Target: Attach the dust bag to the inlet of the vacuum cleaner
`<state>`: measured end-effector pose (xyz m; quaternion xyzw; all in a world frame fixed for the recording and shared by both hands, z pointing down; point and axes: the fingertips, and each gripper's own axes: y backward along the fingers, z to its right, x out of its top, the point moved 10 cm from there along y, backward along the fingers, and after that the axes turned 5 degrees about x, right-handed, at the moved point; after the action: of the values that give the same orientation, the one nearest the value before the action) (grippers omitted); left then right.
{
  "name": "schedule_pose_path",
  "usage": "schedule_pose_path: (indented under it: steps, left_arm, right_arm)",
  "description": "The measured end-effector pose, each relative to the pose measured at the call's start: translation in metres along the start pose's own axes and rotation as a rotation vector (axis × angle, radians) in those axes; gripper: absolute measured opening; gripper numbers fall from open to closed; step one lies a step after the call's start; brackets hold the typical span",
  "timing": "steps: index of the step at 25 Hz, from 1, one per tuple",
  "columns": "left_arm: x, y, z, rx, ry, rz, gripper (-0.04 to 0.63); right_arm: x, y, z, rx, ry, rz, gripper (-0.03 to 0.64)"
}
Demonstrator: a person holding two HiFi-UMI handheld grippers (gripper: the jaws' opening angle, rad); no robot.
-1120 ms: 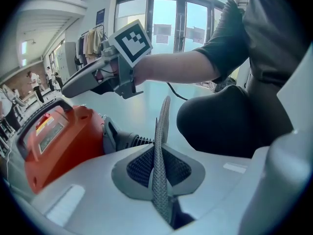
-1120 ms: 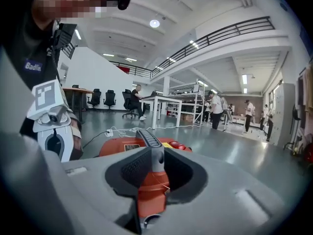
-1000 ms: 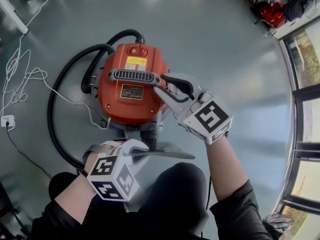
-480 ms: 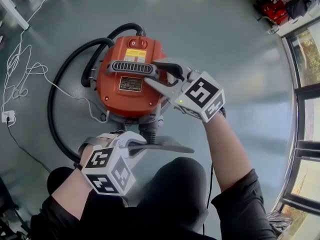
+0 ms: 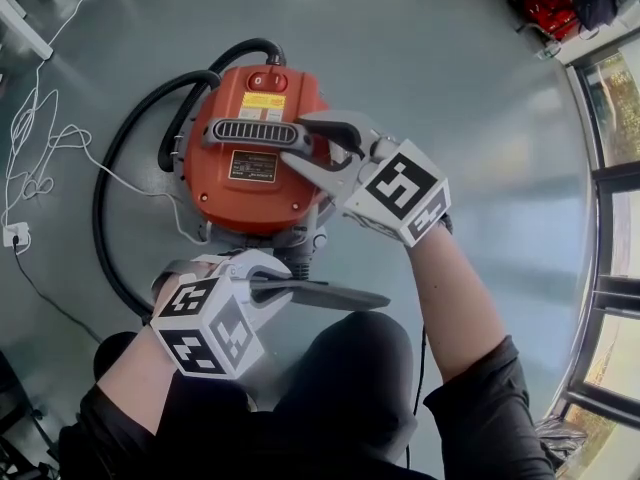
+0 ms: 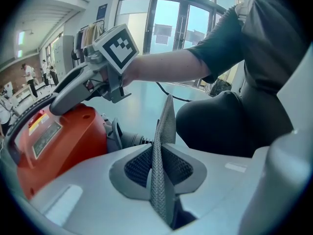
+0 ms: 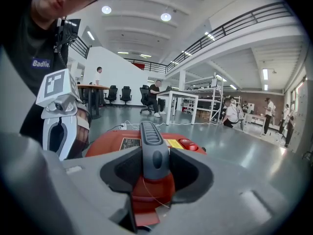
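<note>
A red vacuum cleaner (image 5: 235, 183) stands on the grey floor, with its grey carry handle (image 5: 250, 133) on top. My right gripper (image 5: 295, 140) is shut on the handle's (image 7: 154, 146) near end. Its jaws have just closed a little, and the pads lie against both sides. My left gripper (image 5: 262, 286) is shut on the edge of a flat grey dust bag (image 5: 330, 295). The bag sticks out level to the right, just below the vacuum's dark ribbed inlet (image 5: 300, 253). The left jaws have just eased open slightly, and the mesh fabric (image 6: 164, 146) is still pinched between them.
A black hose (image 5: 105, 218) loops round the vacuum's left side. A white cable runs to a socket (image 5: 12, 240) on the floor at the far left. The person's knee (image 5: 350, 378) is right below the bag. Glass doors (image 5: 610, 168) line the right side.
The right gripper has moved left from the vacuum's right flank onto the end of the handle and now holds still there. The left gripper with the bag has hardly shifted.
</note>
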<state>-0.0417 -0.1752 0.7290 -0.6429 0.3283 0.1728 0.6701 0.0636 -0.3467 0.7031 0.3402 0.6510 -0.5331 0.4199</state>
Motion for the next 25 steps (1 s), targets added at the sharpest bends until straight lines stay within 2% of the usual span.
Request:
schedule_pose_path:
  steps: [6, 9, 15, 17, 19, 23, 25]
  left_arm:
    - [-0.006, 0.006, 0.007, 0.106, 0.060, 0.044, 0.074]
    - [-0.008, 0.013, 0.006, 0.137, 0.040, 0.020, 0.074]
    - [0.003, 0.007, 0.002, 0.131, -0.059, -0.041, 0.093]
    - [0.005, 0.005, -0.001, 0.121, -0.091, -0.041, 0.100]
    - [0.004, 0.004, -0.002, 0.120, -0.090, -0.020, 0.101]
    - [-0.003, 0.009, 0.006, 0.203, -0.069, -0.001, 0.103]
    - [-0.004, 0.011, 0.010, 0.234, -0.083, -0.012, 0.104]
  right_arm:
    - [0.000, -0.001, 0.002, 0.004, -0.013, 0.001, 0.153]
    - [0.003, 0.000, 0.002, 0.029, -0.012, 0.006, 0.153]
    - [0.004, 0.002, 0.002, 0.055, -0.019, -0.003, 0.152]
    - [0.004, 0.001, 0.003, 0.058, -0.021, -0.006, 0.152]
    - [0.003, 0.001, 0.002, 0.055, -0.022, -0.010, 0.152]
    - [0.003, 0.000, 0.001, 0.050, -0.022, -0.016, 0.152]
    - [0.004, 0.000, 0.001, 0.053, -0.022, -0.018, 0.152]
